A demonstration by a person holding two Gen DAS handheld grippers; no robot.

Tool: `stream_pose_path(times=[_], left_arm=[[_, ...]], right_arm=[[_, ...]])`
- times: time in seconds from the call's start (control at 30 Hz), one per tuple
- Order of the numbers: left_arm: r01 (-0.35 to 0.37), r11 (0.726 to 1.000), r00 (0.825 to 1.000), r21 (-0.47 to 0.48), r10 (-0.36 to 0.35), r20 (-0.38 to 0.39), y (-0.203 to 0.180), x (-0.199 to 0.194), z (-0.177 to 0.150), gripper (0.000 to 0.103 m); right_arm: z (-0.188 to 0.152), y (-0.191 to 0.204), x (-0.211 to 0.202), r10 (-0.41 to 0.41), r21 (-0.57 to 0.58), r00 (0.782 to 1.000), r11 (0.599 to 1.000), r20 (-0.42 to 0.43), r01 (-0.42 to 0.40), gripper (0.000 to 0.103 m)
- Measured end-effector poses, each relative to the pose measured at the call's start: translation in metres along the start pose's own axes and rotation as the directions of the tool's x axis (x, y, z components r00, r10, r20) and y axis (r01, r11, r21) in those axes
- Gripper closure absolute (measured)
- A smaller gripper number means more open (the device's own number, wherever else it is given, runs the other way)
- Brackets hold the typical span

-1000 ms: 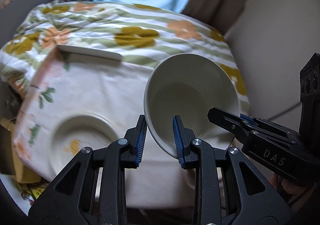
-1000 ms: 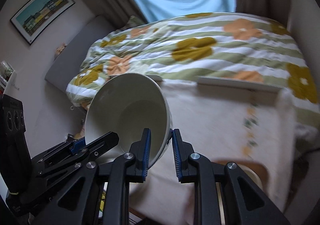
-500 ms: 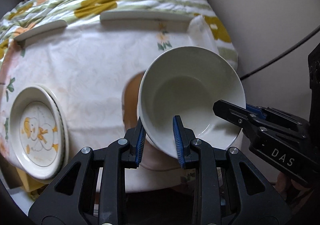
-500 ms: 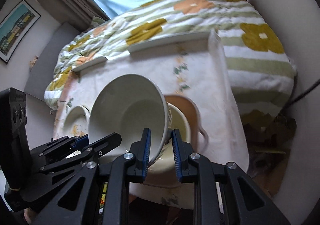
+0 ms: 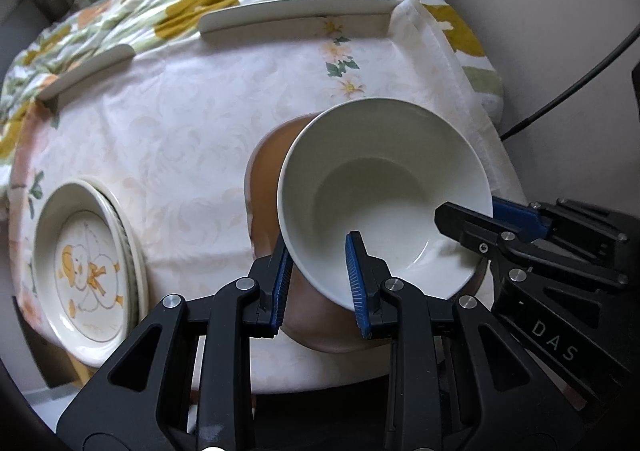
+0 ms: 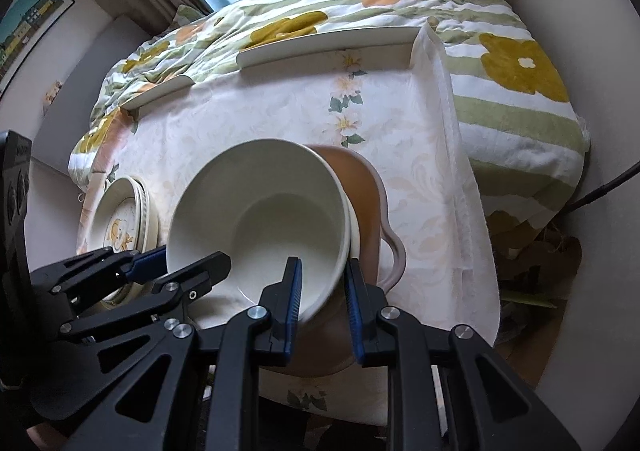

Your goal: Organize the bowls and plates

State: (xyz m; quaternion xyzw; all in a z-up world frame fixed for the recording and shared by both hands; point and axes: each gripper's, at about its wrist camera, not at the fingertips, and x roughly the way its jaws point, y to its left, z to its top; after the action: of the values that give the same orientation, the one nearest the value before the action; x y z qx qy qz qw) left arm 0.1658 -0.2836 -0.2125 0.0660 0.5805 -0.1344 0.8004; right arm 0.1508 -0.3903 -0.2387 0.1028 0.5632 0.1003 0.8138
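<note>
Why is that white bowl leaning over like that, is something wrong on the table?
Nothing looks spilled or broken. The white bowl is tilted because both the left gripper and the right gripper pinch its rim, over a brown dish where another pale bowl seems nested. The duck plates sit stacked neatly.

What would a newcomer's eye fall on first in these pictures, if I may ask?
First, the white bowl, tilted and pinched by its rim between both claws, the left claw on one side and the right claw on the other. Right under it lies a brown dish on the floral cloth. To the left sits a stack of plates with a duck drawing on the top one.
</note>
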Motion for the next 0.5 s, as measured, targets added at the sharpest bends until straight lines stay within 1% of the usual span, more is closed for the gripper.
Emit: stream_pose_path(times=[0.07, 0.2, 0.5], left_arm=[[-0.026, 1.000, 1.000, 0.015, 0.026, 0.004, -0.0030, 0.0003, -0.0002, 0.079], [-0.056, 0.998, 0.998, 0.028, 0.055, 0.008, -0.0049, 0.0019, -0.0018, 0.079], [-0.051, 0.999, 0.999, 0.012, 0.051, 0.017, -0.0021, 0.0016, -0.0047, 0.079]], right_arm=[[-0.0010, 0.0006, 0.0004, -0.005, -0.007, 1.000, 1.000, 0.000, 0.005, 0.084], [-0.0022, 0.0010, 0.0003, -0.005, -0.015, 1.000, 1.000, 0.002, 0.005, 0.084], [-0.0031, 0.0019, -0.0002, -0.004, -0.024, 1.000, 1.000, 0.005, 0.004, 0.083]])
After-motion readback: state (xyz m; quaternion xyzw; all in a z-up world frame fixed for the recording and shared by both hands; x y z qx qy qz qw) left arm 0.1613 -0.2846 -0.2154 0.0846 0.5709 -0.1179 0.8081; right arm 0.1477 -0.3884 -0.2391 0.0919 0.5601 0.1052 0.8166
